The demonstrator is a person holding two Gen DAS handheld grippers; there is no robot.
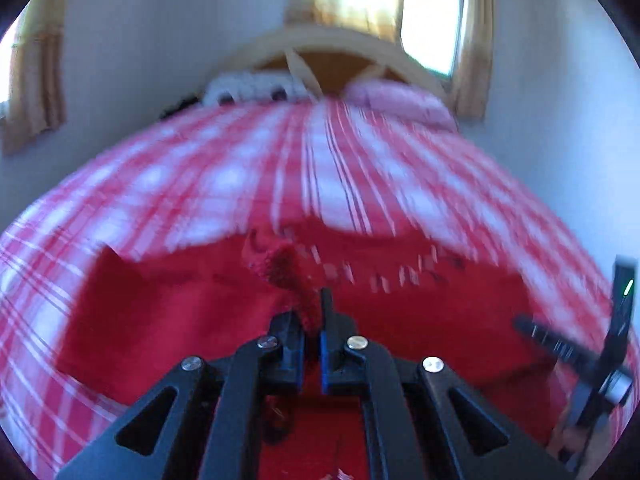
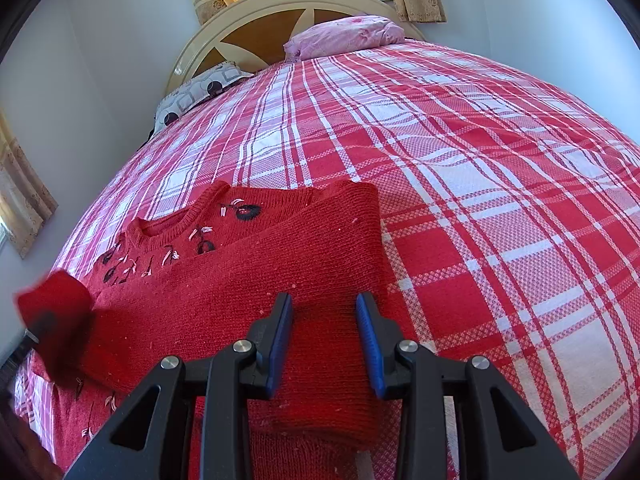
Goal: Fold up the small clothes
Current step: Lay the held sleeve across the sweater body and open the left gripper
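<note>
A small red knit sweater with dark and white embroidery near the collar lies on the checked bed. One sleeve is folded across its front. My right gripper is open, its blue-padded fingers either side of the folded sleeve's end, just above it. My left gripper is shut on a bunched piece of the sweater and holds it up; this view is motion-blurred. In the right wrist view that raised cuff shows blurred at the far left. The right gripper shows at the left view's right edge.
The red and white checked bedspread covers the bed. A pink pillow and a patterned grey cushion lie against the wooden headboard. Walls stand close on both sides, with curtained windows behind.
</note>
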